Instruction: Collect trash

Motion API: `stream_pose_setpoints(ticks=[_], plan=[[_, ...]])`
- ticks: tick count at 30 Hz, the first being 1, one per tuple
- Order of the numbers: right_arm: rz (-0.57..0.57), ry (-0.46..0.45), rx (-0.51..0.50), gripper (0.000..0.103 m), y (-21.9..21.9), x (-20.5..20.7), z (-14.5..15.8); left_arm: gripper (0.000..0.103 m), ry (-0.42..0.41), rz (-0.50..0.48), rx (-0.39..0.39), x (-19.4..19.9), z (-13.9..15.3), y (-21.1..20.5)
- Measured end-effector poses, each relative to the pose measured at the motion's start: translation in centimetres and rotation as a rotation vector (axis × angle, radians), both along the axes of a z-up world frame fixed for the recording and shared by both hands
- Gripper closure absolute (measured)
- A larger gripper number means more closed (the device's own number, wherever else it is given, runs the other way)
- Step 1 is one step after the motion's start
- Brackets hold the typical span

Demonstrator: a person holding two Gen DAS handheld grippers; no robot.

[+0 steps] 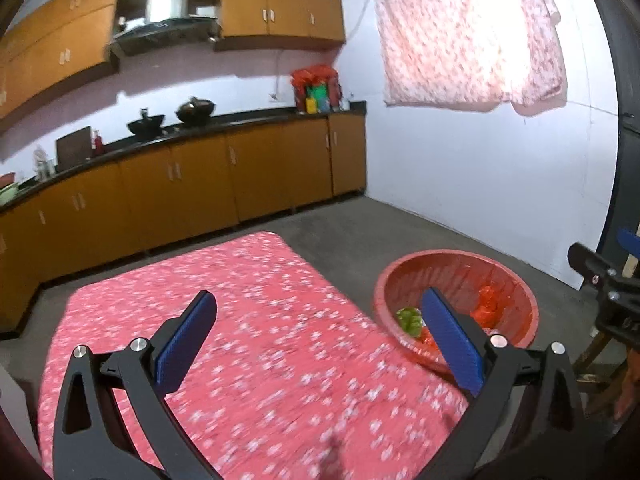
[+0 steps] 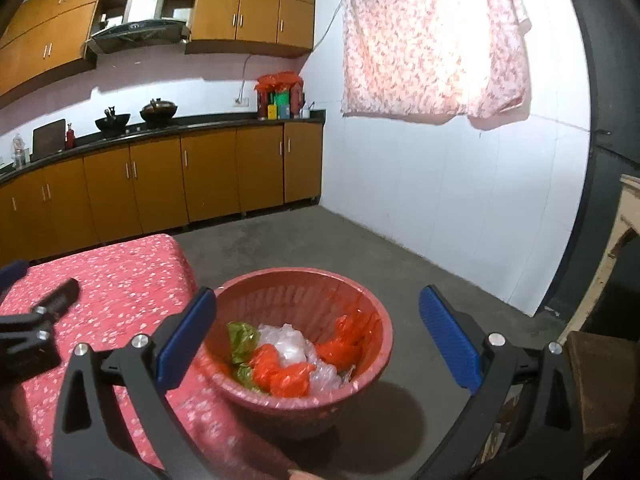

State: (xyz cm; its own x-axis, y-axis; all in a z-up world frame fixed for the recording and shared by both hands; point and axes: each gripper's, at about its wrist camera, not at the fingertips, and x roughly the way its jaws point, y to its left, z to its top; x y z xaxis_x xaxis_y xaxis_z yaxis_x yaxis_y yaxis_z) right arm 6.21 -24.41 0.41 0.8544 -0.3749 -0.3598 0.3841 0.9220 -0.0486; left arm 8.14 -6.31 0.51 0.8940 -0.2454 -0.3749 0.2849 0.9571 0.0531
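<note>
A red plastic basket [image 2: 362, 376] stands on the floor beside a table with a pink flowered cloth [image 1: 256, 320]. It holds crumpled trash: orange plastic [image 2: 288, 374], clear plastic [image 2: 288, 340] and a green piece [image 2: 240, 338]. The basket also shows in the left wrist view [image 1: 516, 284]. My left gripper [image 1: 316, 330] is open and empty above the cloth, left of the basket. My right gripper [image 2: 320, 328] is open and empty, held above the basket. The left gripper shows at the left edge of the right wrist view [image 2: 36, 320].
Brown kitchen cabinets [image 2: 160, 176] with a dark counter run along the back wall. A white wall [image 2: 440, 200] with a hanging flowered cloth [image 2: 436, 40] is on the right. Grey floor [image 2: 320, 240] lies between. A wooden piece of furniture [image 2: 624, 224] stands at the right.
</note>
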Motion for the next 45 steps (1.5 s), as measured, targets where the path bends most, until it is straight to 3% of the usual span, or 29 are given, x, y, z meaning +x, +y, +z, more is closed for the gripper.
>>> stream_pose_setpoints(ticks=[7,16,45], plan=[[0.065,0.006,0.003,0.004,4.1,-4.5,-0.3,0.002,-0.018,0.064,-0.009,-4.4,0.5,3.2],[0.126,0.028,0.024,0.004,7.1,-7.6,-0.6,0.002,-0.01,0.096,0.012,-8.2,-0.9,5.1],[0.165,0.061,0.053,0.004,8.9,-8.9,-1.8,0.002,0.025,0.17,-0.034,-9.6,-2.0,8.5]])
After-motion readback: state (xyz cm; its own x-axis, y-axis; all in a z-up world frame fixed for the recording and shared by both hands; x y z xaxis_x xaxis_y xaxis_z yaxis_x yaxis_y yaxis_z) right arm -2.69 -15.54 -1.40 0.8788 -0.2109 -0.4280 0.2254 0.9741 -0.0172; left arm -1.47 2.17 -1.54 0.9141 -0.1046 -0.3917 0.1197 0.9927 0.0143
